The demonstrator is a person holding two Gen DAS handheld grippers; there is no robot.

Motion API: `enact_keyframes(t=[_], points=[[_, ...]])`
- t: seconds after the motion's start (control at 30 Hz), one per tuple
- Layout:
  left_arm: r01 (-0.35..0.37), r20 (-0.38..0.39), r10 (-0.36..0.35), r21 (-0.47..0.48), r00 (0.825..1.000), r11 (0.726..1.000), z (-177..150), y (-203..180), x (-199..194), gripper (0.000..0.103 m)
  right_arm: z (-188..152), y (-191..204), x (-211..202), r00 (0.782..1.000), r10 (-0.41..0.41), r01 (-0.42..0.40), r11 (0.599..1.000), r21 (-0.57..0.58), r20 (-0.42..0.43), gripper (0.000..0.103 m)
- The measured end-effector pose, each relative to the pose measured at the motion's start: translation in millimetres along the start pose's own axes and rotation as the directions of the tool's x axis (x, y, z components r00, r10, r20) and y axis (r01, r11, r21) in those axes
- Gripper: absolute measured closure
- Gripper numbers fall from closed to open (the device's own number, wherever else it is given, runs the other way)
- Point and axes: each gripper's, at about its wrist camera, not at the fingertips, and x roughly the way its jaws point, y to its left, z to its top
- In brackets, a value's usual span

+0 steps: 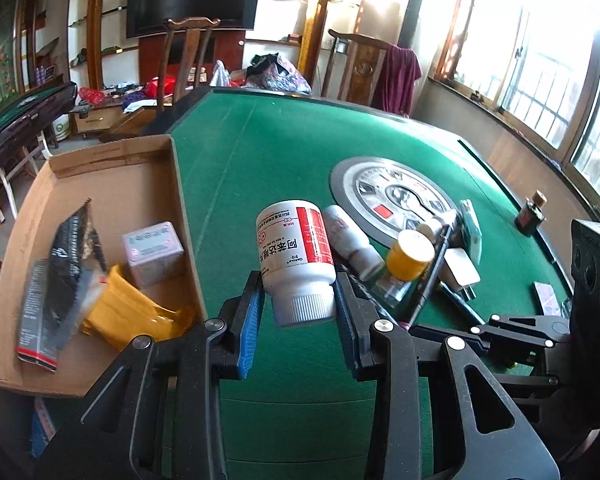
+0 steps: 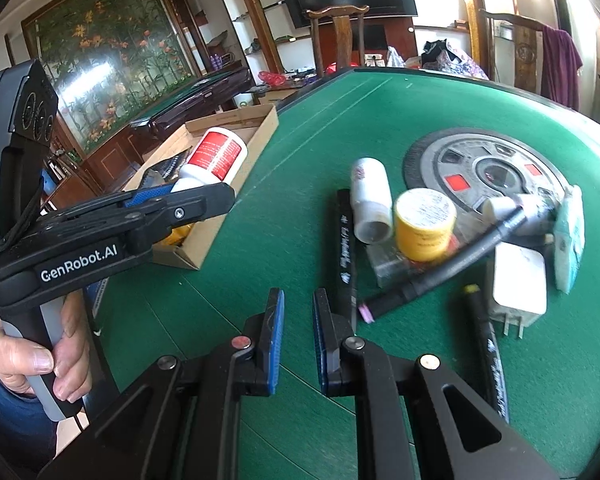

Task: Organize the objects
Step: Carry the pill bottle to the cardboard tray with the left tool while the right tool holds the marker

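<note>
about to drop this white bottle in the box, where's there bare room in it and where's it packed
The left gripper holds the white bottle. In the cardboard box, the far half beyond the lilac carton is bare. The near end is crowded: black packet, yellow pouch, lilac carton.

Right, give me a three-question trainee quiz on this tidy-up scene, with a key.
1. True or false: the left gripper is shut on the white medicine bottle.
2. Which item already lies in the cardboard box?
A. pink box
B. yellow-capped jar
C. white charger plug
3. Fill in: the right gripper holds ____.

Key: 1 true; 2 A; 3 nothing, its fingers stand apart over the green table.
</note>
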Motion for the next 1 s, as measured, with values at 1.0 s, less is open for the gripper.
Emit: enact_keyframes(t=[1.0], points=[[-0.105, 0.093, 0.123, -0.183, 0.988, 0.978, 2.5, 128.3, -42.7, 0.069, 66.9, 101.7, 47.3, 0.996, 0.092, -0.090, 0.986, -0.144, 0.005, 0.090]])
